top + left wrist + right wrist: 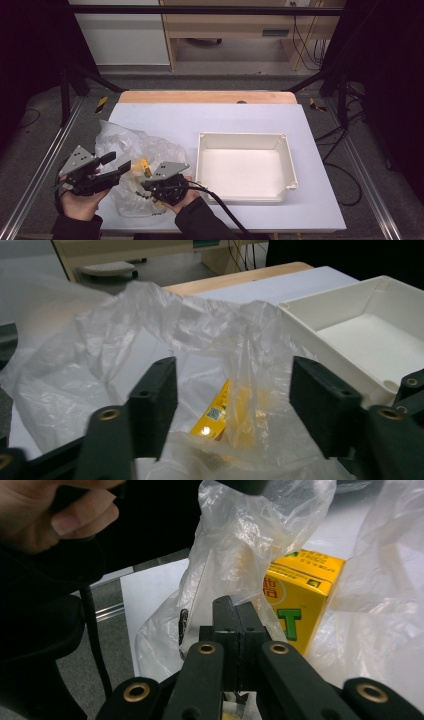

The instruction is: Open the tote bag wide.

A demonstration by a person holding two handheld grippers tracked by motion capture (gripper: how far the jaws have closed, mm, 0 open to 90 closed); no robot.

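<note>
A crumpled clear plastic bag lies at the table's front left with a yellow drink carton inside it. My left gripper stands open at the bag's left side. In the left gripper view its jaws are wide apart around a fold of the bag, with the carton below. My right gripper is at the bag's near edge. In the right gripper view its jaws are pressed together, pinching the bag's film, and the carton stands upright just behind them.
An empty white tray sits right of the bag, its corner close to the left gripper's jaw. A black cable trails from the right gripper toward the front edge. A hand holding the left gripper is close at the right gripper's left.
</note>
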